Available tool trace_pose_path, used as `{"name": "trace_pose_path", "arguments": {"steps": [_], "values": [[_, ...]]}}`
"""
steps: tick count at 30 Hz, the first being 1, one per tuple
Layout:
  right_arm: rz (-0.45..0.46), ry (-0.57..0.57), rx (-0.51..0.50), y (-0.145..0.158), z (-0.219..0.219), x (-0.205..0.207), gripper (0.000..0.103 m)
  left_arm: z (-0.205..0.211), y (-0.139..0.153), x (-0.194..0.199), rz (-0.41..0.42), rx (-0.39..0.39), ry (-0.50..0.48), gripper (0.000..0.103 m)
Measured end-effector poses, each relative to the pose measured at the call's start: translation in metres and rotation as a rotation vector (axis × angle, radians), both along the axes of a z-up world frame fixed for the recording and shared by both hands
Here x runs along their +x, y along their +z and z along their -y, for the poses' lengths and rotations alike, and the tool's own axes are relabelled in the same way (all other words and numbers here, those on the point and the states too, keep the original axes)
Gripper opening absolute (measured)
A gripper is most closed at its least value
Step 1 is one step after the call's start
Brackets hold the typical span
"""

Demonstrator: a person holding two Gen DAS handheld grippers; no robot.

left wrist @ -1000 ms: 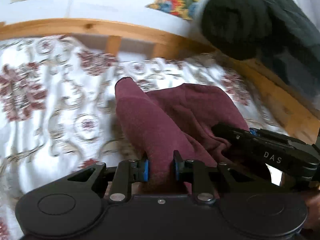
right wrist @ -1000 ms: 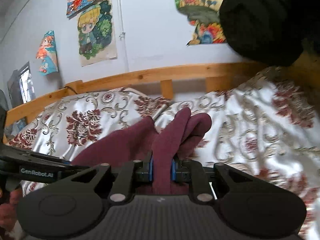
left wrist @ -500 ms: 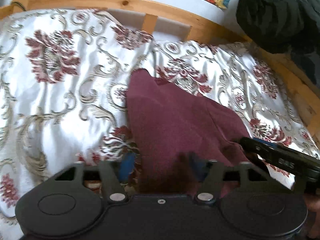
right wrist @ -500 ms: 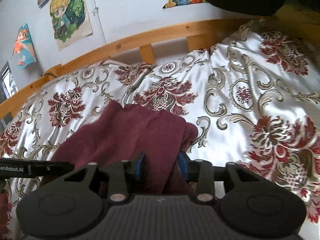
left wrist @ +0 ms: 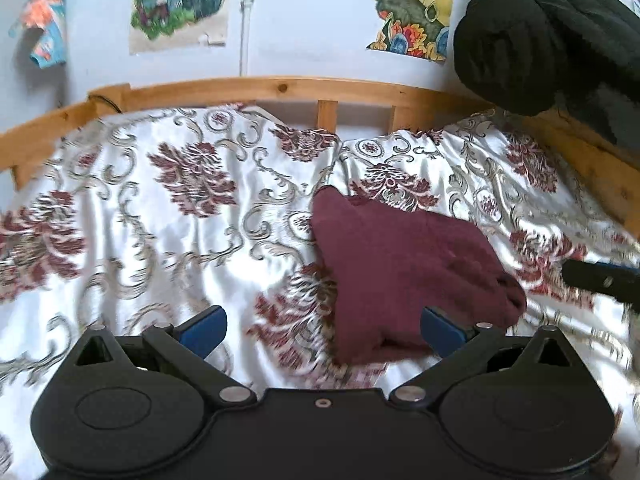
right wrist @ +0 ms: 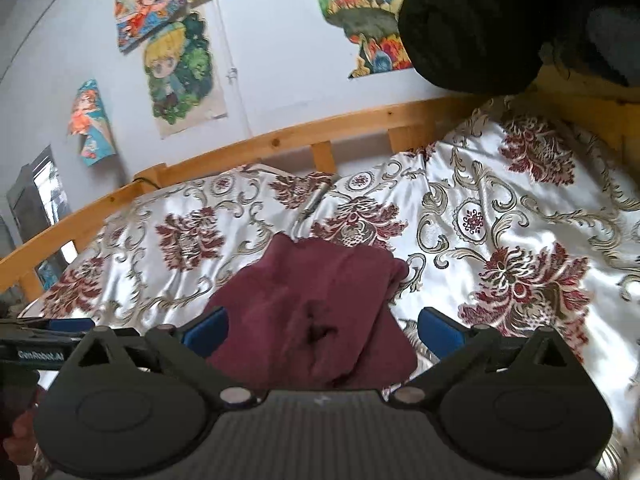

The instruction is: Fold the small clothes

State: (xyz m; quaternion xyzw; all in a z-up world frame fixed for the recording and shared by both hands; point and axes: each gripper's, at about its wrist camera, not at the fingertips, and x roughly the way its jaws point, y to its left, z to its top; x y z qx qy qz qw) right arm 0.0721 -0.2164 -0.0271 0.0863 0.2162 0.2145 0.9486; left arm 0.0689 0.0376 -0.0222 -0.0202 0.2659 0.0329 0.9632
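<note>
A small maroon garment [left wrist: 400, 272] lies folded and flat on the floral bedspread [left wrist: 160, 240]. My left gripper [left wrist: 323, 330] hovers just in front of its near edge, its jaws opening wide. Its blue pads [left wrist: 204, 330] touch nothing, and only the garment's near left corner lies between them. In the right wrist view the same garment [right wrist: 312, 292] lies between and below the jaws of my right gripper [right wrist: 323, 330], which are also opening wide with the pads clear of the fabric. The left gripper's body [right wrist: 40, 340] shows at the left edge of that view.
A wooden bed rail [left wrist: 280, 90] runs along the far side of the bedspread and down the right. A dark bundle of fabric [left wrist: 540, 40] hangs over the far right corner. Posters [right wrist: 180, 76] cover the white wall behind.
Both grippers have let go of the maroon garment, spread their jaws wide and drawn back. The garment, held up before, now lies flat on the bed.
</note>
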Motion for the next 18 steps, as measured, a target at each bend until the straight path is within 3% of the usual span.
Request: {"name": "trace_pose_path", "arguments": {"steps": [3,7,18], "values": [[-0.005,0.012,-0.017,0.001,-0.002,-0.021,0.103,0.001,-0.005,-0.019,0.006,0.035,0.008,0.102],[-0.016,0.013,-0.025,-0.001,-0.005,-0.033,0.103,-0.003,-0.008,-0.028,0.012,0.022,0.016,0.102],[-0.067,-0.006,-0.004,-0.012,0.000,-0.020,0.103,-0.009,-0.011,-0.015,0.006,0.012,0.039,0.102]]}}
